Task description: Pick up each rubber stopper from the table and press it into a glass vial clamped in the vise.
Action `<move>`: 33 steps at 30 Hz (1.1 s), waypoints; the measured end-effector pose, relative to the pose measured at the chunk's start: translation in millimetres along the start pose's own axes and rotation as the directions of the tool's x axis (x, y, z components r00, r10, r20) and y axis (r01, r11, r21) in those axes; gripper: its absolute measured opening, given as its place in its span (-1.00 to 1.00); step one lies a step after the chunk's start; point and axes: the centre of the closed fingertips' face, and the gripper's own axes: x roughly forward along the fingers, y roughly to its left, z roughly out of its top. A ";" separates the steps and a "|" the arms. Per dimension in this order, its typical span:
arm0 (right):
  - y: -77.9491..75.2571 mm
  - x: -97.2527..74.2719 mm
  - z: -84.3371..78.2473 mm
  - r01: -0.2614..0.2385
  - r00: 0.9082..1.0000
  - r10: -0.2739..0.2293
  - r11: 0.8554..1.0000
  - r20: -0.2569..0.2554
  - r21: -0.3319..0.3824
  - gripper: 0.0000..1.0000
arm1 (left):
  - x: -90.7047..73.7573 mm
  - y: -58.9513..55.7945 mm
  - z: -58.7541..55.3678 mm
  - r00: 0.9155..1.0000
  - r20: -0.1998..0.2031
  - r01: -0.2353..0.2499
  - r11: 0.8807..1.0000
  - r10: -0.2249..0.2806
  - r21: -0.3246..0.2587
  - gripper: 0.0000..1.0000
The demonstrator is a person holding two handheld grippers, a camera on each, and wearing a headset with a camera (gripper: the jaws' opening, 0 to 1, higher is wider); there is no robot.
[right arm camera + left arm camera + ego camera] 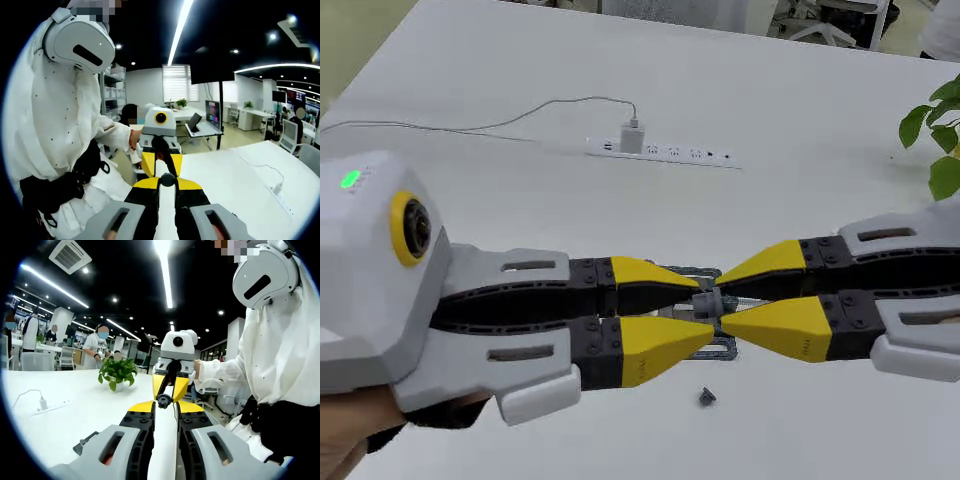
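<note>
Bright office with ceiling lights (165, 275). White desk (770, 90) with a power strip (665, 153) and a plant (932, 140) at the right. Over the vise (720, 347), left tongs (706, 311) and right tongs (721, 302) tip to tip around a grey stopper (707, 301); cannot tell if pinching it or spread. Loose on the desk nearby, a second stopper (707, 397)

Premises: an open-plan office. Long ceiling strip lights (165, 270) and a recessed ceiling air-conditioning unit (70, 256) run over a wide floor. Several white tables (720, 90) stand in rows. One carries a power strip (665, 153) with a charger (633, 135) plugged in, and a potted plant (116, 372). Further desks hold a monitor (213, 115), with office chairs (289, 135) drawn up. Shelving with boxes (114, 85) lines one wall, beside window blinds (174, 80). Other people (100, 345) stand or sit at the desks.
</note>
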 end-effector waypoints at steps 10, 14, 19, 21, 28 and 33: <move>-10.1 -1.7 0.2 0.035 0.999 -0.036 0.999 0.001 0.031 -0.90 | -8.7 14.5 -10.5 0.996 -0.038 -0.077 0.997 0.078 0.025 -0.45; -15.3 -1.6 -1.2 0.051 0.999 -0.051 0.998 -0.004 0.036 -0.89 | -10.4 20.3 -15.6 0.993 -0.050 -0.109 0.993 0.111 0.043 -0.15; -25.4 -3.0 -3.6 0.083 0.997 -0.082 0.995 -0.012 0.051 -0.89 | -14.1 28.6 -30.6 0.982 -0.110 -0.147 0.986 0.156 0.084 0.07; -29.5 -3.8 -4.0 0.096 0.995 -0.095 0.994 -0.013 0.057 -0.89 | -15.7 32.2 -38.1 0.975 -0.141 -0.158 0.981 0.173 0.110 0.15; -47.4 -5.5 -9.9 0.151 0.988 -0.148 0.985 -0.039 0.086 -0.89 | -18.7 40.6 -63.9 0.948 -0.242 -0.171 0.971 0.208 0.167 0.39; -59.9 -3.7 -15.7 0.177 0.983 -0.171 0.978 -0.067 0.108 -0.89 | -19.8 44.3 -79.2 0.931 -0.292 -0.162 0.965 0.218 0.206 0.53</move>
